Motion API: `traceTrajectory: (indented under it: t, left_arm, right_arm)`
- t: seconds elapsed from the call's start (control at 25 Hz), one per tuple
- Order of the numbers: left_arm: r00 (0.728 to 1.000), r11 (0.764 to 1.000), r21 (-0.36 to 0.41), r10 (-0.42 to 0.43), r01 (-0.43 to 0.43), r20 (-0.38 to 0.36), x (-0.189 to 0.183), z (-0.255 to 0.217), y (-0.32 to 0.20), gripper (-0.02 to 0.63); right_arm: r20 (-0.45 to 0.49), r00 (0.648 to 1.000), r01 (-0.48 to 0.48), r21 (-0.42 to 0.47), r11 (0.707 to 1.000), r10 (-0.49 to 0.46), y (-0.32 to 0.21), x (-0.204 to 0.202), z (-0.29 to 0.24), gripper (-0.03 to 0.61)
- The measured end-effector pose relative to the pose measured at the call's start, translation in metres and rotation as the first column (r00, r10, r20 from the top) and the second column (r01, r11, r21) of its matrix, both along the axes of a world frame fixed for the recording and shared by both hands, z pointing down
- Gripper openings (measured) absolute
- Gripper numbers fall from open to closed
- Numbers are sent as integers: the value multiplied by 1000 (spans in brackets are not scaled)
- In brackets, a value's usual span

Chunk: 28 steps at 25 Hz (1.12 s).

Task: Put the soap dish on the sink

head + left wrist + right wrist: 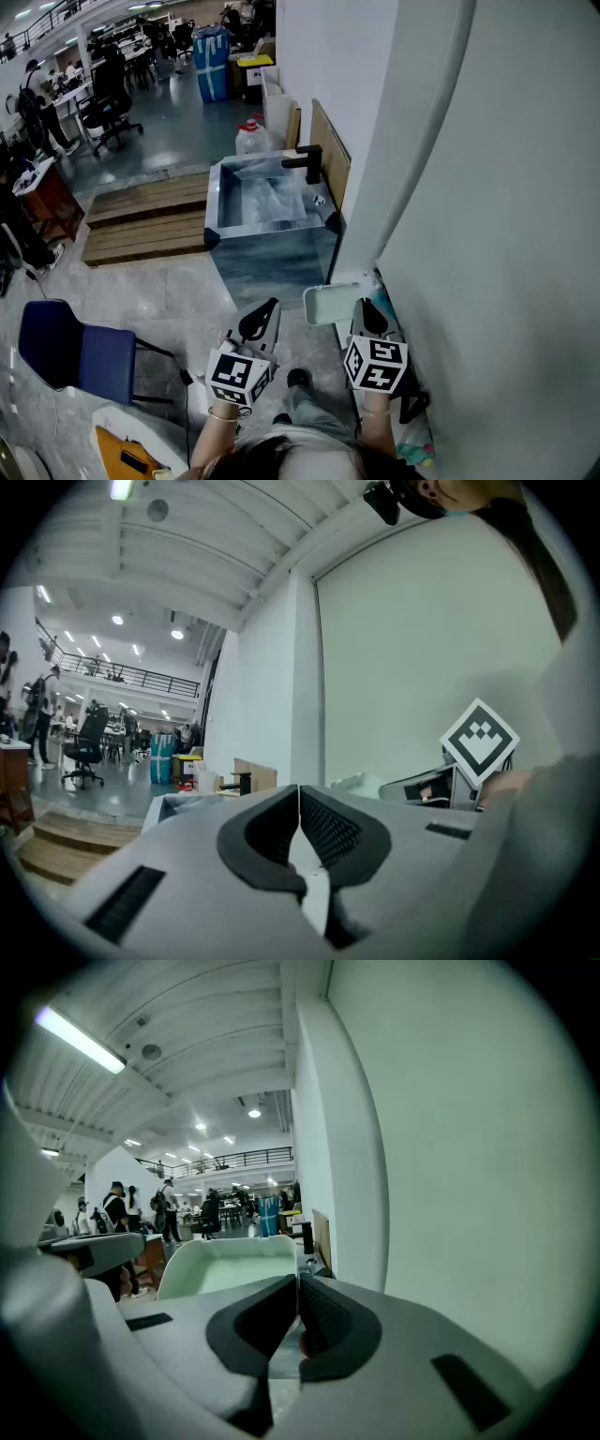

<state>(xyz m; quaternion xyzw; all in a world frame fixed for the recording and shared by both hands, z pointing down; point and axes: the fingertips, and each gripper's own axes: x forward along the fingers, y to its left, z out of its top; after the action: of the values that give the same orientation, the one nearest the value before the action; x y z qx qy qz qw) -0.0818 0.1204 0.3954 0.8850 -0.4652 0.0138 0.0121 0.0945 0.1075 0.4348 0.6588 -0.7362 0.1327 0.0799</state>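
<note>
Pale-green plastic soap dish (328, 304) sits pinched by its rim in my right gripper (362, 307), my left gripper (270, 307) closed on nothing; I'd carry it level to the blue-grey sink (214, 202) at twelve o'clock.

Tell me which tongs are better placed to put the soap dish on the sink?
Right. The right tongs are shut on the edge of the soap dish and hold it in the air, with the sink ahead. The left tongs are shut on nothing.
</note>
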Motion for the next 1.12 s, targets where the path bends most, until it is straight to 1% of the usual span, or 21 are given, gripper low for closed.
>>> traceTrajectory:
  t: [0.24,0.56,0.88,1.0,1.12]
  left_arm:
    - [1000,1000,2,14,-14,7,3,-1,-27,9]
    - [1000,1000,7,12,-12,22,0,-6,-70,9]
    - [999,1000,-1,-21,21,31,-1,-4,-117,9]
    - [999,999,-10,-36,37,39,1,-1,-134,11]
    - [998,998,-11,-54,55,30,7,2,-150,10]
  right_arm:
    - [6,1000,-2,4,1000,2,-27,-3,2,31]
    - [-3,999,37,-5,999,-37,-75,-12,3,31]
    - [4,997,79,-13,997,-79,-127,-18,8,31]
    - [2,995,96,-18,995,-96,-146,-16,11,31]
    - [0,994,110,-21,994,-110,-163,-9,14,31]
